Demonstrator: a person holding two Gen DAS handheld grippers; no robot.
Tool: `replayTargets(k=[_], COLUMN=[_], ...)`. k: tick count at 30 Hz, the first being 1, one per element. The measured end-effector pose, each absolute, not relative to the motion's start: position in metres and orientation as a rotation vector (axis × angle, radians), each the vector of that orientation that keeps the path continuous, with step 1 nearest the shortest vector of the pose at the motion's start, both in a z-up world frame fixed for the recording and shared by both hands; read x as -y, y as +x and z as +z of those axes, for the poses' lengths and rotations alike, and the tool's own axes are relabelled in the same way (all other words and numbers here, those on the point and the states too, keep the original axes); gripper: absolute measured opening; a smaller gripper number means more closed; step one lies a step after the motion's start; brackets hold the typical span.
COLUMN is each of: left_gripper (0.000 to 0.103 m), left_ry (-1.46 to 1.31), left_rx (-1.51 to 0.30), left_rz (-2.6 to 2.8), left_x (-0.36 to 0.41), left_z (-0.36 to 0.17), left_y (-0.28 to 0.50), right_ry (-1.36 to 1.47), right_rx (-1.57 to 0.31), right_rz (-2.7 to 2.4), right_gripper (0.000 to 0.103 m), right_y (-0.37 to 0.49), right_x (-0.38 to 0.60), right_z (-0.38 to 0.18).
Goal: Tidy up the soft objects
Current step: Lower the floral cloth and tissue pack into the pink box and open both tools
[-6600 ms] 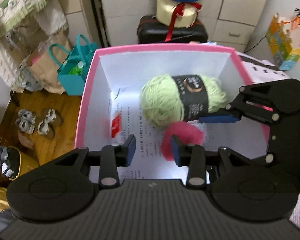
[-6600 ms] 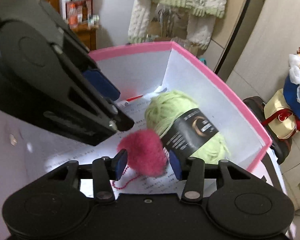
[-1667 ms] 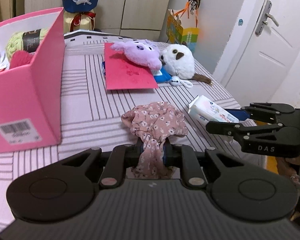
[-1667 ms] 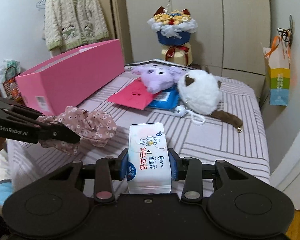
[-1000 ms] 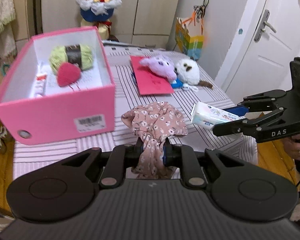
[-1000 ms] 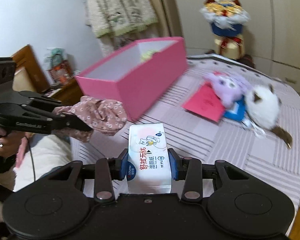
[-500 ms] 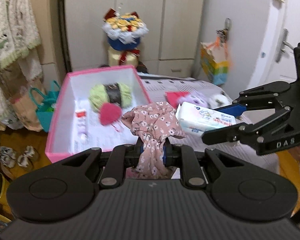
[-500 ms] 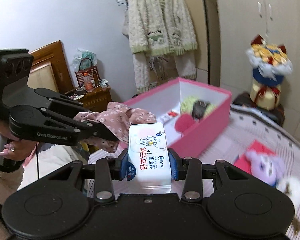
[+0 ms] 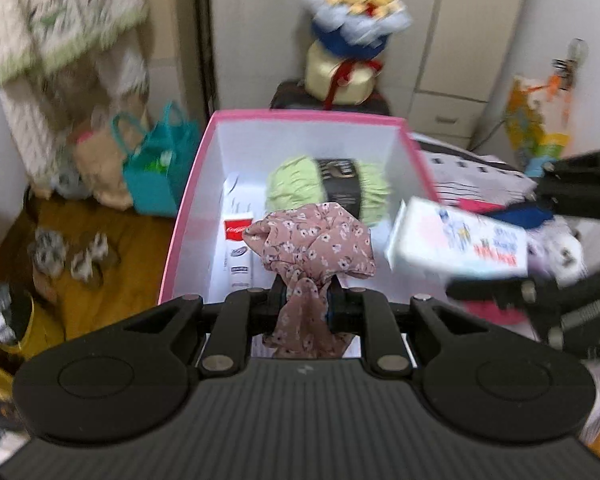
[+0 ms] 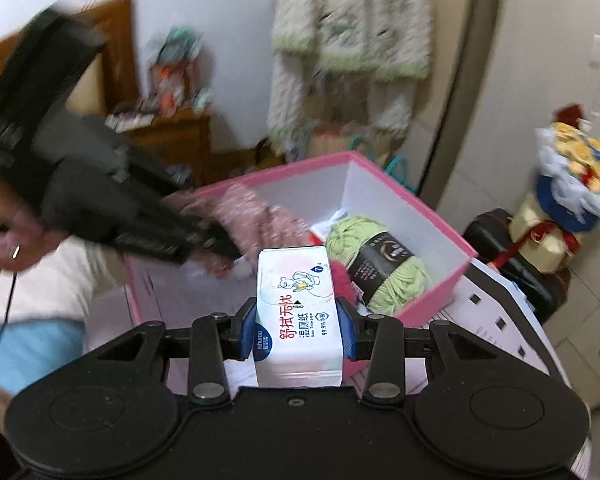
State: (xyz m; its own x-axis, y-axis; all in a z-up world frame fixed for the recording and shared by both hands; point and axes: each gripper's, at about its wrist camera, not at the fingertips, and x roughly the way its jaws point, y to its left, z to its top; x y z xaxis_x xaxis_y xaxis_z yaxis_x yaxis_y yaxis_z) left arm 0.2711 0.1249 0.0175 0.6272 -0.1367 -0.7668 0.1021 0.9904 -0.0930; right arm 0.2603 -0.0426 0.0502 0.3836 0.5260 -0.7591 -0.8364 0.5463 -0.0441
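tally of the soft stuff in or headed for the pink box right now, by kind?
Yarn, light green skein with black label and fuzzy red ball, in the pink cardboard box: 2
Floral pink fabric scrunchie, in left claw: 1
White wet-wipes pack, in right claw: 1
Total: 4

- From my left wrist camera the floral cloth point(image 9: 312, 240) covers the middle of the pink box point(image 9: 188, 200), so I can't see the floor there.
- The wipes pack point(image 9: 456, 240) smears with motion; its print is unreadable to me.
- The right gripper point(image 9: 500, 248) runs off the frame's right edge.
- From my right wrist camera the left gripper point(image 10: 220, 240) is a dark blur; its fingertips are lost.
- The red ball point(image 10: 344, 280) peeks from behind the pack.
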Motion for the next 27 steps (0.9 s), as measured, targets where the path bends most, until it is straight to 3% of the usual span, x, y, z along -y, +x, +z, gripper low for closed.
replayTargets(k=[19, 21, 23, 25, 27], left_gripper=[0.019, 0.034, 0.037, 0.041, 0.047], left_ry=[-0.17, -0.178, -0.172, -0.151, -0.115], left_rx=[-1.095, -1.105, -1.108, -1.094, -1.064], left_rz=[-0.038, -0.028, -0.033, -0.053, -0.079], left_x=[-0.142, -0.144, -0.143, -0.14, -0.138], left_z=[-0.03, -0.032, -0.031, -0.029, -0.022], left_y=[0.342, 0.344, 0.341, 0.334, 0.325], right_ry=[-0.725, -0.758, -0.783, -0.784, -0.738], right_rx=[-1.023, -1.019, -0.995, -0.959, -0.923], right_rz=[1.123, 1.103, 1.066, 1.032, 1.017], right_gripper=[0.045, 0.045, 0.046, 0.055, 0.057], right_y=[0.316, 0.317, 0.314, 0.311, 0.306], right_x=[-0.031, -0.035, -0.035, -0.03, -0.019], right_z=[-0.018, -0.024, -0.024, -0.018, -0.006])
